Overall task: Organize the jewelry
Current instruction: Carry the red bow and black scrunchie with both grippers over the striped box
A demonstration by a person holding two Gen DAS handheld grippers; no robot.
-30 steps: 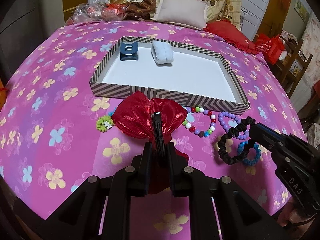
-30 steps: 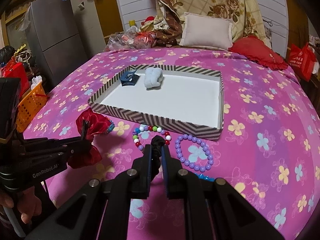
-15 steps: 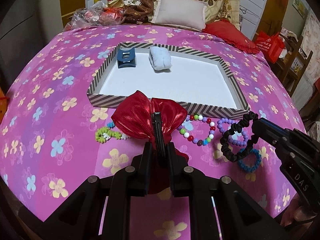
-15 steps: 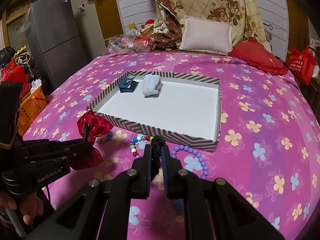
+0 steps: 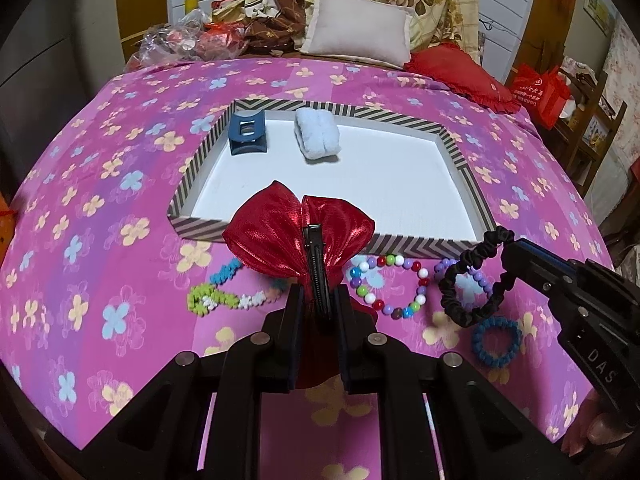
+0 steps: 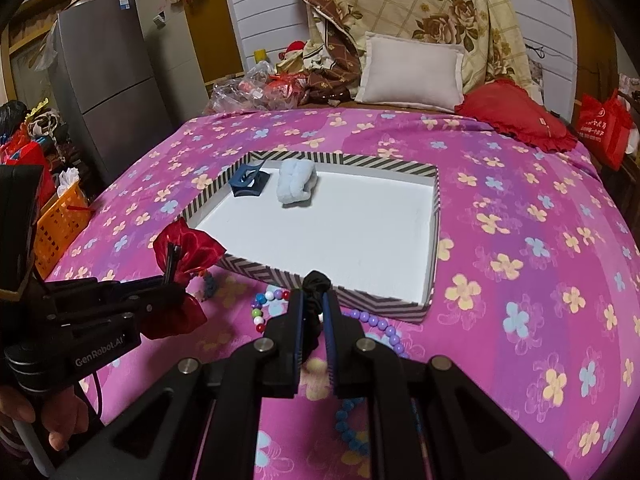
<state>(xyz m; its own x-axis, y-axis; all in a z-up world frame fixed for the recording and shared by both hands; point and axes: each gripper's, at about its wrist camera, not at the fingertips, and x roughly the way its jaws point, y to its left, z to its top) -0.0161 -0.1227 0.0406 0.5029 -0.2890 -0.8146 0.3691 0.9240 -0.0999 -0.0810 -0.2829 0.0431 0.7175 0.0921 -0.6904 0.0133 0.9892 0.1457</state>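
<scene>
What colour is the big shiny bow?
The shiny fabric hair bow is red, seen best in the left wrist view.

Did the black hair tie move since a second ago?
Yes. The black scrunchie, pinched in the right gripper, lay over the blue bracelet then; now it hangs higher, near the striped box rim.
</scene>
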